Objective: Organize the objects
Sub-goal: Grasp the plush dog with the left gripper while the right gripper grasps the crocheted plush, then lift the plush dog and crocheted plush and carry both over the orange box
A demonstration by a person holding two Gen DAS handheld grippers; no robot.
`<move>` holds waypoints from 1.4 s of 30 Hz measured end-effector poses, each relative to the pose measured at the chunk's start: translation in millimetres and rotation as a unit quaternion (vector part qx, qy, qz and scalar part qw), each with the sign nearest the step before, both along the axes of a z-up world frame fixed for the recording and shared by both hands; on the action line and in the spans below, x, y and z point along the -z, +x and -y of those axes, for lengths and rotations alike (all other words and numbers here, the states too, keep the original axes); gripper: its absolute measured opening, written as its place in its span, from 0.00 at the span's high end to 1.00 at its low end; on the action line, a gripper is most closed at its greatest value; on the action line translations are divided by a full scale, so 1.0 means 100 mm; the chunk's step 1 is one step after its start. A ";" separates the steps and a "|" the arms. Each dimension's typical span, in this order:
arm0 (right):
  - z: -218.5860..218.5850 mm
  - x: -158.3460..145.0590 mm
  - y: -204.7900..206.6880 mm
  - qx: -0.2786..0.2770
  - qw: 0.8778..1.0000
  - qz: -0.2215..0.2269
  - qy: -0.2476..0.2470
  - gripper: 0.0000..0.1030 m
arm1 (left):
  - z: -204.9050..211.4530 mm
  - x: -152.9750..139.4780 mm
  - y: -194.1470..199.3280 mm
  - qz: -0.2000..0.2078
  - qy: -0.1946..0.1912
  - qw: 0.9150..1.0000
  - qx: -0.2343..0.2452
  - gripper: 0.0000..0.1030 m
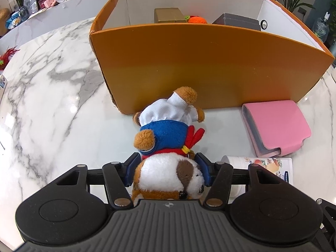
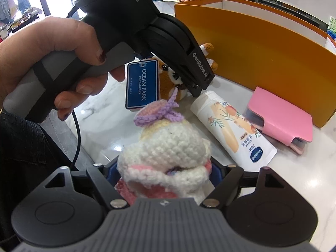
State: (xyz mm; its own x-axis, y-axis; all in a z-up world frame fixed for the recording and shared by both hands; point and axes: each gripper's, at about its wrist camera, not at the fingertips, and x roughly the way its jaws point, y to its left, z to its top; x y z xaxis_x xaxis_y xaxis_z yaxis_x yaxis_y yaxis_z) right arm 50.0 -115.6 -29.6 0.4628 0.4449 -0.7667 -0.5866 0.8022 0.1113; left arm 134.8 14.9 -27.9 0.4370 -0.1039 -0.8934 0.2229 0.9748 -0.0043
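My left gripper [image 1: 167, 168] is shut on a plush dog [image 1: 168, 130] in a white, blue and red outfit, holding it by the head just in front of the orange box [image 1: 210, 67]. In the right wrist view the left gripper [image 2: 195, 84] holds the same plush dog [image 2: 170, 79], with a blue Ocean Park tag [image 2: 141, 84] hanging from it. My right gripper [image 2: 164, 174] is shut on a white and pink crochet doll [image 2: 168, 145] with a purple bow, held above the marble table [image 2: 100, 105].
The orange box holds a gold box [image 1: 169, 15], an orange knitted toy [image 1: 197, 19] and a grey box [image 1: 237, 21]. A pink case [image 1: 277, 126] and a white Vaseline tube [image 2: 233, 130] lie on the table by the box's front wall.
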 end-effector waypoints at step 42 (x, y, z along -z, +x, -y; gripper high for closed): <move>0.92 -1.20 0.09 0.175 0.972 0.128 0.086 0.29 | -0.06 -1.08 -0.28 0.109 -0.061 0.992 0.017 0.43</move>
